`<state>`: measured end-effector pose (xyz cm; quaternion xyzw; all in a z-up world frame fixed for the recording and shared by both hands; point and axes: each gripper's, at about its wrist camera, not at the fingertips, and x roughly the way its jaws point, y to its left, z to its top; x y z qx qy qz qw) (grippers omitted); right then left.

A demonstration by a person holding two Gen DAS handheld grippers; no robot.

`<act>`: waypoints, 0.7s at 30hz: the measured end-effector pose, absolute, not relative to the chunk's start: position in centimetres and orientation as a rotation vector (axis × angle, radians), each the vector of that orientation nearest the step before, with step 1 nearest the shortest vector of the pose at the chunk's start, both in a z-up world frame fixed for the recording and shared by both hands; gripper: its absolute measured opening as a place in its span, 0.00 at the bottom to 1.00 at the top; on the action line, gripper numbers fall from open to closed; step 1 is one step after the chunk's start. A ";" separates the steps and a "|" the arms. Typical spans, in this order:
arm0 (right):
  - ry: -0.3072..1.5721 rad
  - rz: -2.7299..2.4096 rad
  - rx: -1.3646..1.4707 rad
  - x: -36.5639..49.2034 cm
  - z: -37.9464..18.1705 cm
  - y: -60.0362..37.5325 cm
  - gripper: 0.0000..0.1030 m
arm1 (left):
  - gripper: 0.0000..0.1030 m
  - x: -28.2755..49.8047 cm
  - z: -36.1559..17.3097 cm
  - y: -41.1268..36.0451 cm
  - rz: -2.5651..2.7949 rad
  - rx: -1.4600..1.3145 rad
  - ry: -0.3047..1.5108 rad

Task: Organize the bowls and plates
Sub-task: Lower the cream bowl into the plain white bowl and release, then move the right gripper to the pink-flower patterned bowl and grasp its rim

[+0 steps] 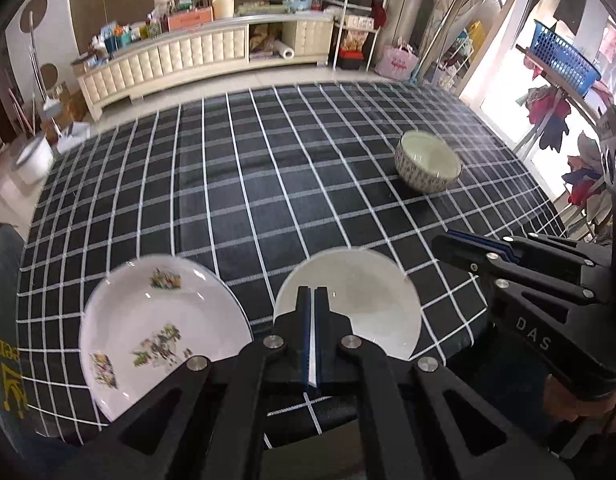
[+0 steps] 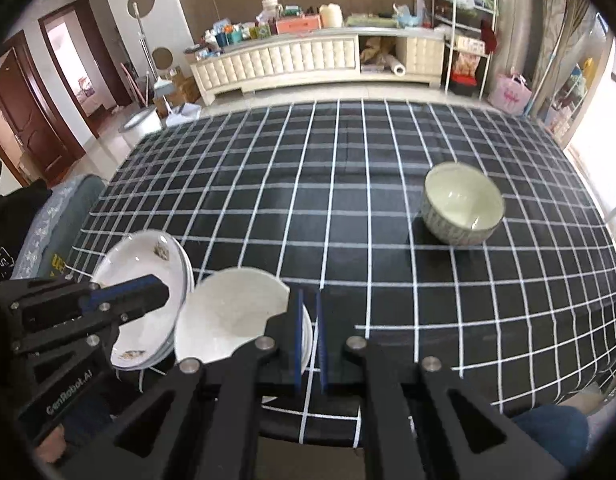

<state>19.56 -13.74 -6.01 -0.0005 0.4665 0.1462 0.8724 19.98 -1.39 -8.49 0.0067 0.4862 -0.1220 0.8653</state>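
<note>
The left gripper (image 1: 311, 290) is clenched. Its blue pads sit almost together, with only a thin pale sliver between them, and they grasp nothing that can be made out. It hangs over the near half of the plain white plate (image 1: 359, 312). The right gripper (image 2: 308, 292) is likewise closed to a narrow slit through which the cloth shows. It hovers just right of that plate and holds nothing.

The plain plate lies by the near edge of the table on the black checked tablecloth (image 1: 268, 184). Just left of it, with the rims nearly touching, is the floral plate (image 1: 148, 320). Far beyond the plain plate and to its right, well apart, the patterned bowl (image 1: 427, 162) stands upright and alone. The cloth between the plate and the bowl is bare, and so is the whole stretch behind the plate up to the far table edge. The floor starts there, with a cream sideboard (image 1: 168, 60) at the wall.

The left wrist view shows the floral plate as a single dish. The right wrist view shows several rims under it, so it is a stack, and a second rim under the plain plate too. Only the right view takes in a knee in blue jeans (image 2: 547, 428) under the near table edge, right of the plate.
</note>
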 end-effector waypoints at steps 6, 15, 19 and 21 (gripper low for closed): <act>0.908 0.306 0.012 19.4 -2.7 -14.7 0.09 | 0.02 20.0 -5.1 -2.3 -0.274 0.017 0.934; 0.824 0.292 0.002 19.3 1.5 -16.3 0.09 | 0.28 20.6 -0.8 -4.6 -0.302 0.041 0.825; 0.788 0.274 -0.011 19.7 3.1 -17.5 0.09 | 0.43 21.0 0.7 -5.6 -0.307 0.071 0.781; 0.772 0.266 -0.011 20.0 3.7 -18.2 0.09 | 0.50 21.3 1.4 -6.4 -0.312 0.080 0.769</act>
